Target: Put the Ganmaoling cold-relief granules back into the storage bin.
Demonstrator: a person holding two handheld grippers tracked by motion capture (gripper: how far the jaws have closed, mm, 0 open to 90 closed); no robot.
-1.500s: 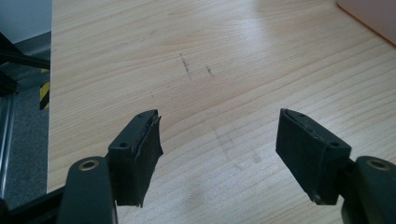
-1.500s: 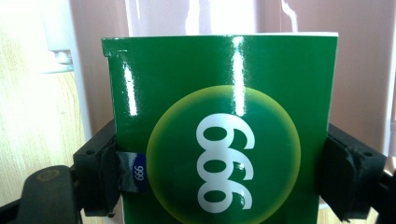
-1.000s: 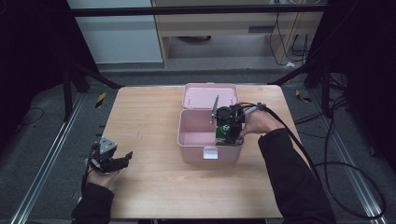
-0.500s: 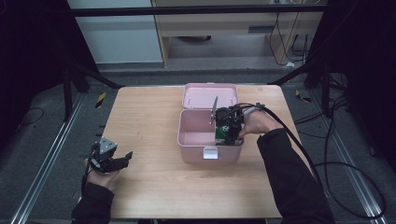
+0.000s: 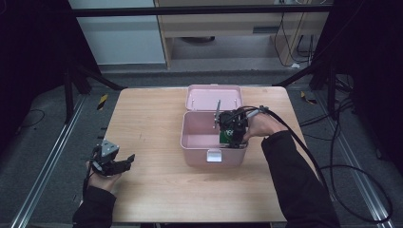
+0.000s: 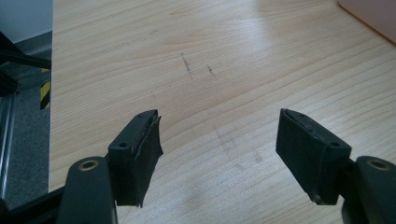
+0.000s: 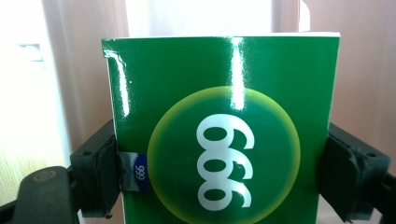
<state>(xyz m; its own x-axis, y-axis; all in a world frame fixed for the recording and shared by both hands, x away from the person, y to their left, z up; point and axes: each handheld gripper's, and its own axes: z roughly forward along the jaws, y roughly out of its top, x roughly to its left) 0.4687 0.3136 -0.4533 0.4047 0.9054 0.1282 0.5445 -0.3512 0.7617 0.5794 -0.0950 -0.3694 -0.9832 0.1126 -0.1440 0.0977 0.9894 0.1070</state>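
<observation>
Dark floor with metal rails and loose cables surrounds a light wooden bench (image 5: 157,190), and a pale cabinet stands behind it. On the far half of the bench sits a pink storage box (image 5: 197,142), its lid (image 5: 214,97) thrown back flat and its white latch facing the person. The right tool (image 5: 231,135) reaches down into the right end of the box, with a green carton (image 7: 219,130) printed "999" standing between its black pads inside the pink walls. Its jaws have just been opening: the right pad stands a hair off the carton's edge, the left one lies against it. The left tool (image 5: 124,161) rests at the bench's near left edge, well apart from the box, jaws spread wide over bare wood.
</observation>
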